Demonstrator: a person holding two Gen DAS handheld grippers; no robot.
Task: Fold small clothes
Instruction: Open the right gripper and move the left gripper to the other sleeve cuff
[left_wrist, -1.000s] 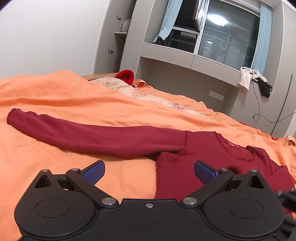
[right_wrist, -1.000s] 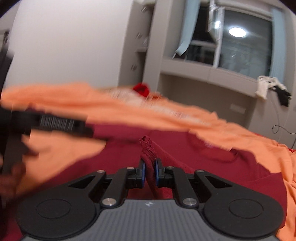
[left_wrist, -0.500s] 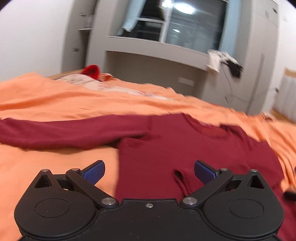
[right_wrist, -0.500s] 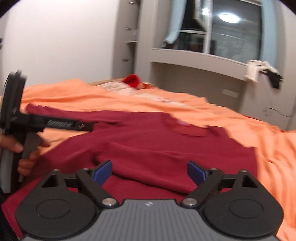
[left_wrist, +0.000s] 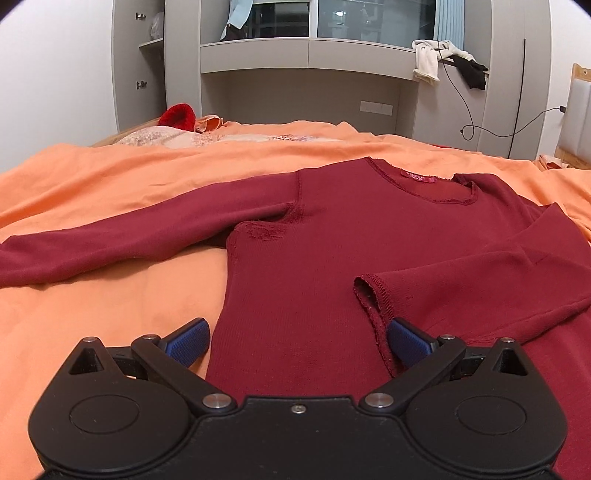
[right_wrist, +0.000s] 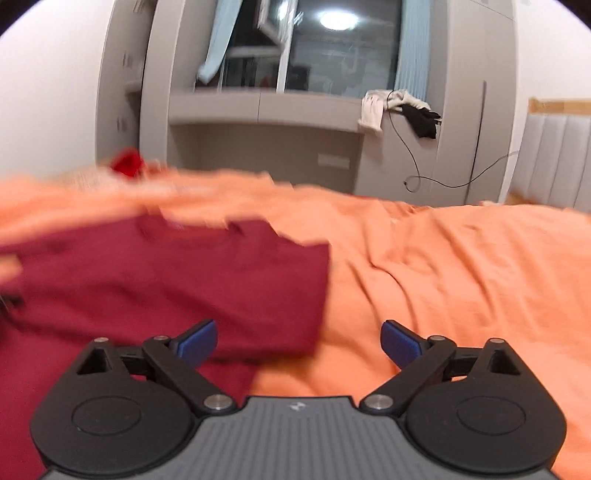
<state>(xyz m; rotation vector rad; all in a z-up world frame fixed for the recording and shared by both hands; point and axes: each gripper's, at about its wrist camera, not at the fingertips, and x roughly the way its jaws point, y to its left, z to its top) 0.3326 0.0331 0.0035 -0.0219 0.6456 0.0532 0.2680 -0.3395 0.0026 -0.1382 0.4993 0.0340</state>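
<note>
— So, where is the shirt (left_wrist: 317, 258) now?

— Flat on the orange bedspread (left_wrist: 92, 302), its right sleeve (left_wrist: 480, 280) folded across the chest, its left sleeve (left_wrist: 110, 240) stretched out left, probably next to fold.

— And your jaws?

— My left gripper (left_wrist: 297, 341) is spread over the hem; my right gripper (right_wrist: 298, 341) is spread too, pinching nothing, at the shirt's right edge.

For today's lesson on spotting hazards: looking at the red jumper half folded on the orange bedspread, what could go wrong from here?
1. The folded sleeve lies loose across the red jumper; its cuff sits right by the open left tongs, which could snag it and undo the fold.
2. The other sleeve is stretched out over the wrinkled orange bedspread, so folding it may bunch unevenly.
</note>
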